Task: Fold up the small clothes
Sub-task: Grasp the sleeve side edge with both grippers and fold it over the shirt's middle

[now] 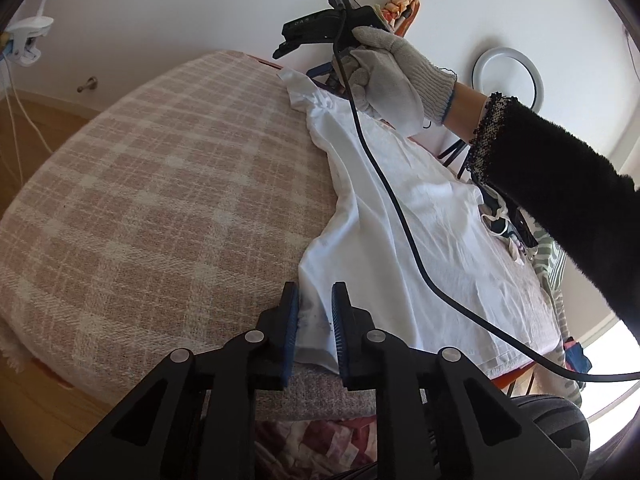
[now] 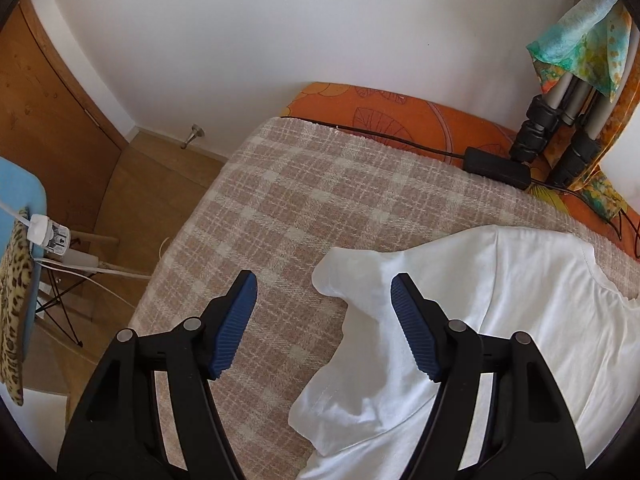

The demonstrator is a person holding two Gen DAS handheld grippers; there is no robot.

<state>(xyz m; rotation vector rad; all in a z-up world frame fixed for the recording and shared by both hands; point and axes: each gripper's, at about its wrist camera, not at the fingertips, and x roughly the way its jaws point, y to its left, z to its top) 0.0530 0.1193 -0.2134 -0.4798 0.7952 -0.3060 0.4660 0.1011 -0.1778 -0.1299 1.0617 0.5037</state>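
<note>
White garment spread on a checked blanket, one gripper at its corner and one above its sleeve.

The pink-and-cream checked blanket (image 1: 152,184) covers the whole work surface, and the white T-shirt (image 1: 404,232) lies flat on its right part, its hem toward the near edge of the blanket and its neck toward the far edge. On the blanket's near edge the left gripper (image 1: 315,320) has its blue pads drawn in close on the T-shirt's bottom corner, the cloth pinched between them. Toward the blanket's far side the right gripper (image 2: 324,320), held in a grey-gloved hand (image 1: 390,76), hangs with its jaws spread wide and nothing between the pads; the T-shirt's short sleeve (image 2: 352,270) lies on the blanket just beneath them. A black cable (image 1: 400,216) trails from that gripper across the T-shirt.
</note>
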